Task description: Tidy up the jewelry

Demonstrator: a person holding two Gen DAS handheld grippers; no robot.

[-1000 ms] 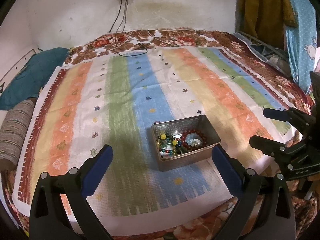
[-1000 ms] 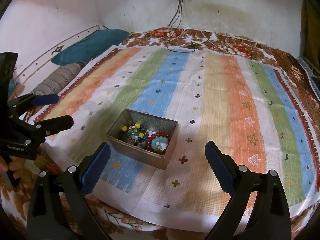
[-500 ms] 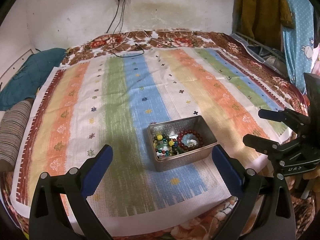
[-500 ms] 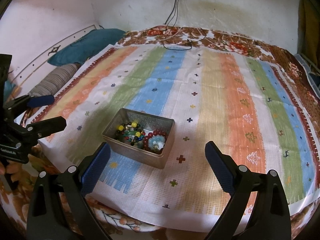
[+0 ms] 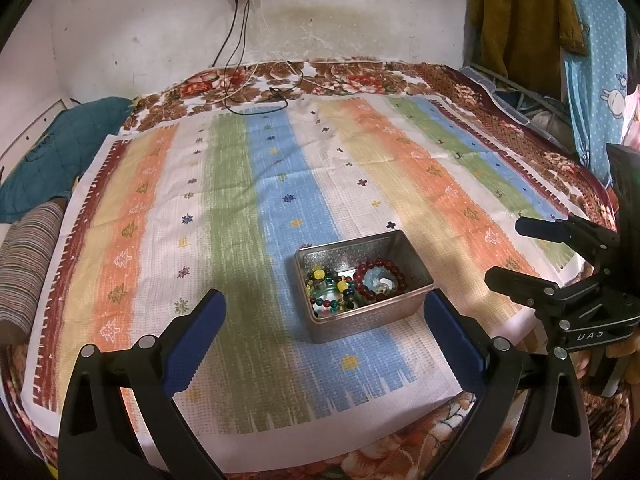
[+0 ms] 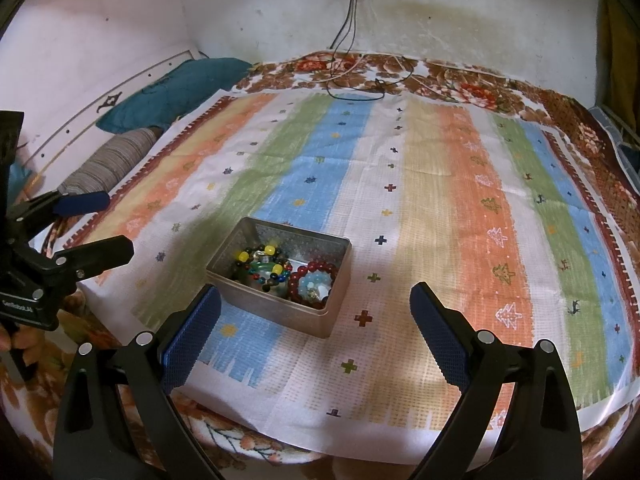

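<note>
An open silver tin [image 5: 416,304] [image 6: 228,258] sits on the striped cloth near the bed's front edge. Inside lie a dark red bead bracelet [image 5: 378,268] [image 6: 316,269], a pale blue bead bracelet [image 5: 376,282] [image 6: 316,282] and a multicoloured one with yellow beads [image 5: 324,284] [image 6: 260,260]. My left gripper [image 5: 325,322] hangs open above the cloth just in front of the tin, nothing between its fingers. My right gripper [image 6: 315,316] is open too, over the tin's near right corner. Each gripper shows at the edge of the other's view: right gripper [image 5: 512,254], left gripper [image 6: 116,224].
The striped cloth [image 5: 240,200] covers a floral bedspread [image 5: 348,76]. A teal cushion [image 5: 60,148] and a striped bolster [image 5: 24,268] lie at the left. Cables [image 5: 256,96] trail from a wall socket at the back. Clothes [image 5: 520,12] hang at the right.
Both grippers have drawn back and up slightly from the tin, so the tin sits a little lower and farther in the views. Both stay open and nothing in the tin has moved.
</note>
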